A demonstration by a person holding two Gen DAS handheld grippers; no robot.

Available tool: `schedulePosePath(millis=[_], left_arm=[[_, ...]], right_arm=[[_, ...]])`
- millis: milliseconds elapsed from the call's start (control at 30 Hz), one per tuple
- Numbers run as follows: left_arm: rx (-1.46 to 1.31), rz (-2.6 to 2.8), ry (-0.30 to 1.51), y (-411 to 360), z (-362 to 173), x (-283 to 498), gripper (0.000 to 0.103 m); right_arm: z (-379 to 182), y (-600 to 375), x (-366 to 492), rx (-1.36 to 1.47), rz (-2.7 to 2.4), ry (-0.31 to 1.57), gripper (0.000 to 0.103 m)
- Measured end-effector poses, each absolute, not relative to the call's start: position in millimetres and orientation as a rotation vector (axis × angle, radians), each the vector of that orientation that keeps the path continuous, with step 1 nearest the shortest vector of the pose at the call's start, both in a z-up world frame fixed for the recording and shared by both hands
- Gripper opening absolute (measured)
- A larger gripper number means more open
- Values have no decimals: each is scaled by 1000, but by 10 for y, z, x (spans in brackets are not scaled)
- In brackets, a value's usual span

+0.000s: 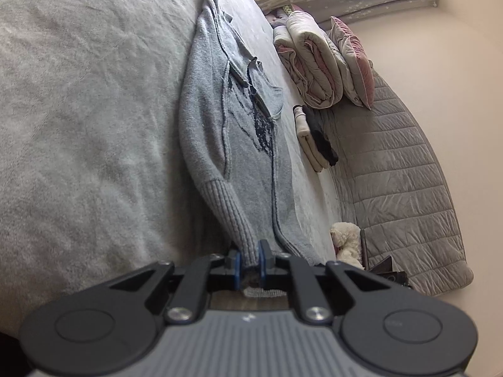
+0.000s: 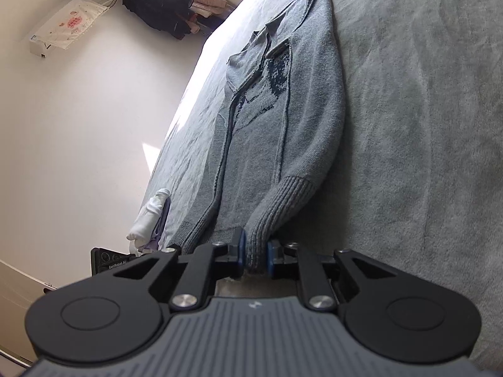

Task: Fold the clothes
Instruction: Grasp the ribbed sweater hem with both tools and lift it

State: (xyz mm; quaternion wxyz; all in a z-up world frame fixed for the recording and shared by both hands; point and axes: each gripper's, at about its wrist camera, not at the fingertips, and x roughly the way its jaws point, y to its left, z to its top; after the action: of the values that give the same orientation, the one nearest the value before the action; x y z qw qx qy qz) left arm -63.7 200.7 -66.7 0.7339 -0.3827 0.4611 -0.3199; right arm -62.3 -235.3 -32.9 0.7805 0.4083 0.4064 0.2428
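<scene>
Left tool point(image 1: 250, 259) pinches ribbed cuff of grey sweater point(image 1: 232, 132); right tool point(image 2: 255, 256) clamps other cuff; sweater flat on bed point(image 1: 78, 110).

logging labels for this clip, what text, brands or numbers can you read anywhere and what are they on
"GenRobot.AI": white print on the black device beside the bed, right wrist view.
Red print on the white plastic bag on the wall: too blurred to read.
Small pale logo on the right claw housing: a mark, no readable letters.
Nothing readable on the grey sweater.
</scene>
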Motion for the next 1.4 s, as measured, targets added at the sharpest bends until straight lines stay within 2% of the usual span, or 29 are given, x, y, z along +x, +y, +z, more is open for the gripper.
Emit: schedulePosePath(millis=[333, 667, 1067, 1167, 1233, 1400], left_arm=[[-871, -693, 1023, 1854, -340, -104, 10], [-1064, -587, 1112, 1846, -779, 432, 10], [-1232, -561, 1087, 1900, -1050, 558, 11], [-1292, -565, 1034, 1912, -1049, 549, 20], [-1318, -573, 994, 1921, -1031, 536, 32], [-1332, -622, 906, 1913, -910, 494, 50]], right_arm=[[-46, -2446, -198, 919, 494, 876, 16], [-233, -2518, 292, 927, 390, 927, 17], [-629, -2769, 383, 1174, 319, 886, 22], [-656, -2872, 327, 1250, 290, 826, 22], [-666, -2940, 286, 1299, 274, 783, 22], [-542, -3035, 151, 1308, 252, 676, 22]])
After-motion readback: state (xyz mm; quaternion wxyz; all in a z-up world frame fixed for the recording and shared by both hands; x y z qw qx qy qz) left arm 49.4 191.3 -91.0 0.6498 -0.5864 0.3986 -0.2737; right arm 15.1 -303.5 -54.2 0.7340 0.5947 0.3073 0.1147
